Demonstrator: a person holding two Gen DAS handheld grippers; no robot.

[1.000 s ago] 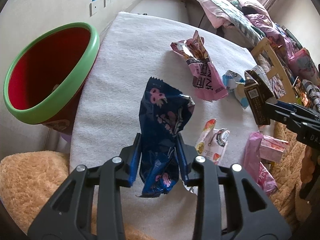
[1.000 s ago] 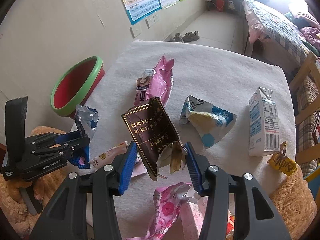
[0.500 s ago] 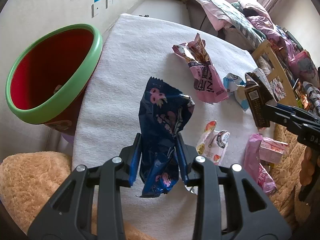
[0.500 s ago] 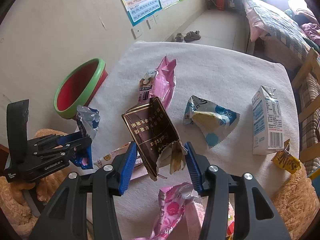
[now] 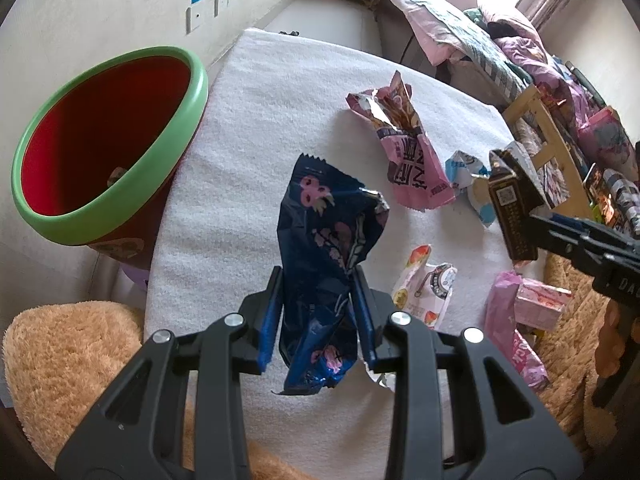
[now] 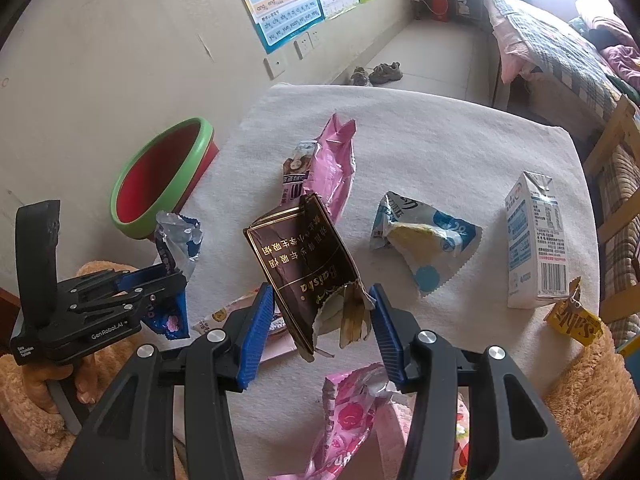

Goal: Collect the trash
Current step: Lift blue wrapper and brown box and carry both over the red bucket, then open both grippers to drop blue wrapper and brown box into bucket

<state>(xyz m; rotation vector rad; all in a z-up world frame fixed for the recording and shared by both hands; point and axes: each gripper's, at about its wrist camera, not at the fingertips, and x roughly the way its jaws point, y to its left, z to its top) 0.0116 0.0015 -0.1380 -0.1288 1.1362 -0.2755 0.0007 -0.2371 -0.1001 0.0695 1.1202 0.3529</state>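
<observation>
the left gripper pinches a dark blue wrapper; the red bin sits at ten o'clock. the right gripper pinches a brown packet.

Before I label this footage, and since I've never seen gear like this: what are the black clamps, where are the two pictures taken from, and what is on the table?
Each black clamp is a hand-held two-finger tool; there is no robot. A camera on each looks forward along its fingers, hence two pictures.

The left tool grips a dark blue wrapper. The right tool grips a torn brown packet. Each tool also shows in the other's view.

The white-covered table holds a pink wrapper, a blue-and-white wrapper, an upright milk carton and more wrappers near the front edge. The red bin with a green rim stands beside the table.
</observation>
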